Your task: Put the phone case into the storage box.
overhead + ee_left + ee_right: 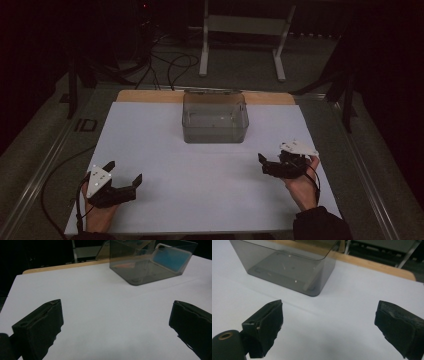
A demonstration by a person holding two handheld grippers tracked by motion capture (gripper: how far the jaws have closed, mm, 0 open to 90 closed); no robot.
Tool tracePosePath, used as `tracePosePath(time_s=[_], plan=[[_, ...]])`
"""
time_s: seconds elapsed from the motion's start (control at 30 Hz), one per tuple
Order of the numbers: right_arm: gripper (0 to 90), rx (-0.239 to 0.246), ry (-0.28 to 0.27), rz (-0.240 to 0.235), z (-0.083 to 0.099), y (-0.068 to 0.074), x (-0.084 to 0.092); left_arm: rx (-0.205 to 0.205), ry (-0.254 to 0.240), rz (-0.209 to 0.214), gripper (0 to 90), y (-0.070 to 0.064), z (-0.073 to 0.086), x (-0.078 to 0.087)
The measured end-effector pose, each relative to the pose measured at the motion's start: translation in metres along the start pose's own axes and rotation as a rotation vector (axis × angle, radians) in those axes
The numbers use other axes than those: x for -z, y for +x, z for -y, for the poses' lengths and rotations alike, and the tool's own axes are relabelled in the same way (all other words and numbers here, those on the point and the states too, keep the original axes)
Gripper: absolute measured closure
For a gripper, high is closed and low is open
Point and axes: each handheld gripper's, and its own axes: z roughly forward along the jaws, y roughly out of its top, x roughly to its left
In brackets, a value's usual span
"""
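Observation:
A smoky see-through bin [215, 119] stands on the white sheet [200, 200] at the middle back, and it looks empty from above. In the left gripper view the bin [140, 270] is at the upper right, with a blue patch [170, 258] on its far wall; I cannot tell whether that is an object or a reflection. My left gripper [124, 171] rests low at the front left, open, with nothing between its fingers [40, 325]. My right gripper [272, 159] sits at the front right, also open and empty. Ahead of it the bin [287, 267] is apart from its fingers [265, 323].
A strip of wooden board [150, 96] shows behind the sheet. Beyond the table stand white metal frame legs [204, 45], and dark cables [170, 65] lie on the floor. A grey table rim [45, 165] runs along both sides. Bare white sheet lies between the grippers.

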Motion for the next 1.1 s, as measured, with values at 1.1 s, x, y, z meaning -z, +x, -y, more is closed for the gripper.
tracePosePath(time_s=[1.1], plan=[[8.3,-0.045,-0.186,-0.057,0.061,0.001,0.024,-0.054,0.002,-0.015,0.5,-0.003,0.002,0.002]])
